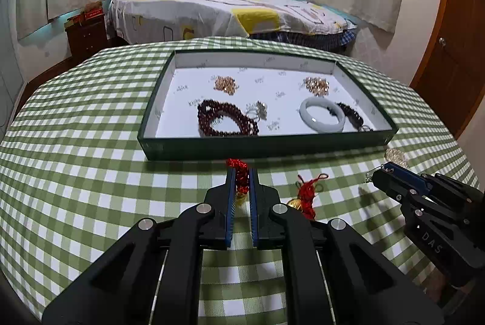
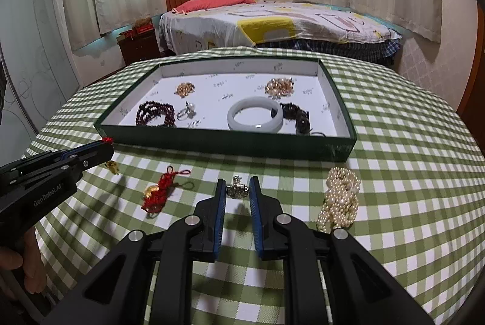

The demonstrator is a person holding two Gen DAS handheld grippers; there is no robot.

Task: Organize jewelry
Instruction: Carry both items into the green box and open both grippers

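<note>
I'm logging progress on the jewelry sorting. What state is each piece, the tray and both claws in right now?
Left claw: shut on a red knotted cord charm.
Right claw: shut on a silver ornament.
Second red cord charm: lying loose on the tablecloth.
Pearl necklace: bunched on the cloth, outside the tray.
Green tray: open, holding a jade bangle and dark red bead bracelet.

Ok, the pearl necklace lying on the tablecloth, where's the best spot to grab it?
Probably the thick middle of the pearl necklace. It lies bunched in a long heap on the tablecloth, so come from above with the fingers across its narrow width; loose ends may dangle.
</note>
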